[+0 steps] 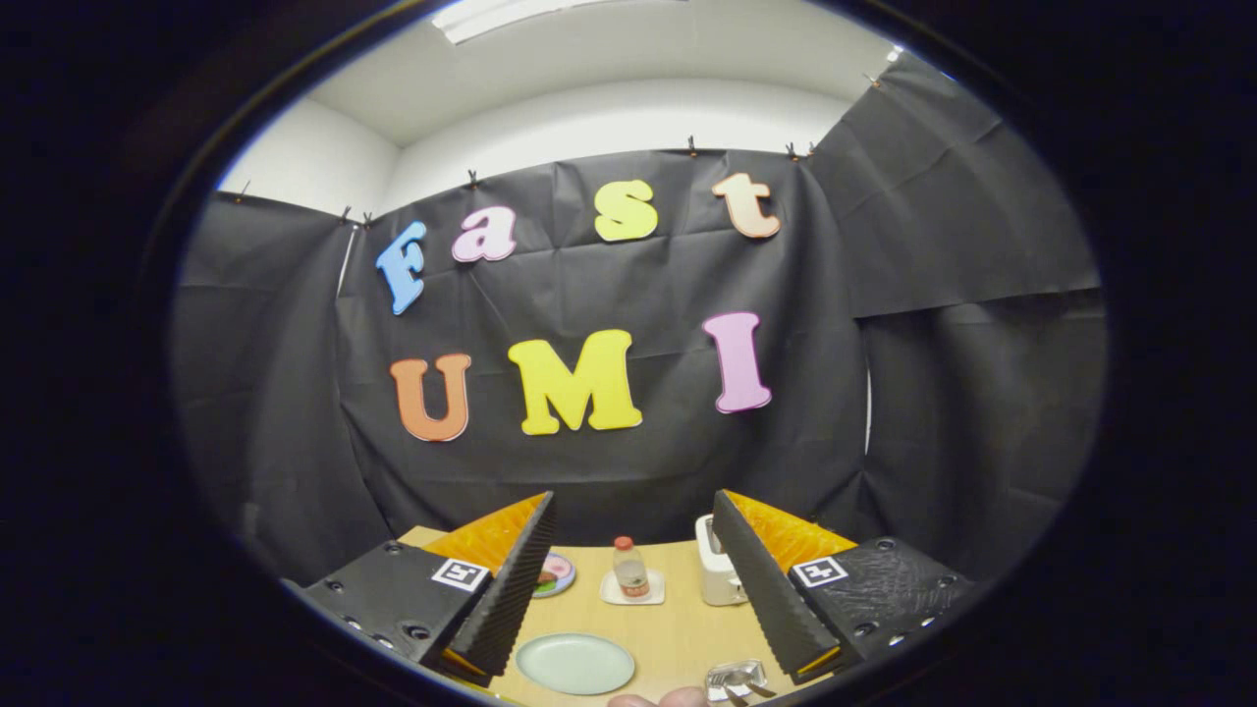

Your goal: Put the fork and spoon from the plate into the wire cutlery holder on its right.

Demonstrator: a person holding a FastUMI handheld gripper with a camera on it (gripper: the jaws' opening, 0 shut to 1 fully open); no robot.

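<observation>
A pale green plate (574,663) lies on the wooden table (678,628), below and between my fingers. To its right stands the small wire cutlery holder (737,676), just under my right finger (761,579). Thin metal pieces (735,695) seem to rest in or at the holder; they are too small to tell fork from spoon. My gripper (633,506) hovers high above the table, open wide, with nothing between its fingers. Fingertips of a person's hand (658,699) show at the table's near edge between plate and holder.
A small bottle (629,568) with a red cap stands on a white tray (633,591) at the table's far side. A white appliance (717,577) stands to its right. A patterned dish (555,574) peeks from behind my left finger (511,589). Black cloth walls close in the table.
</observation>
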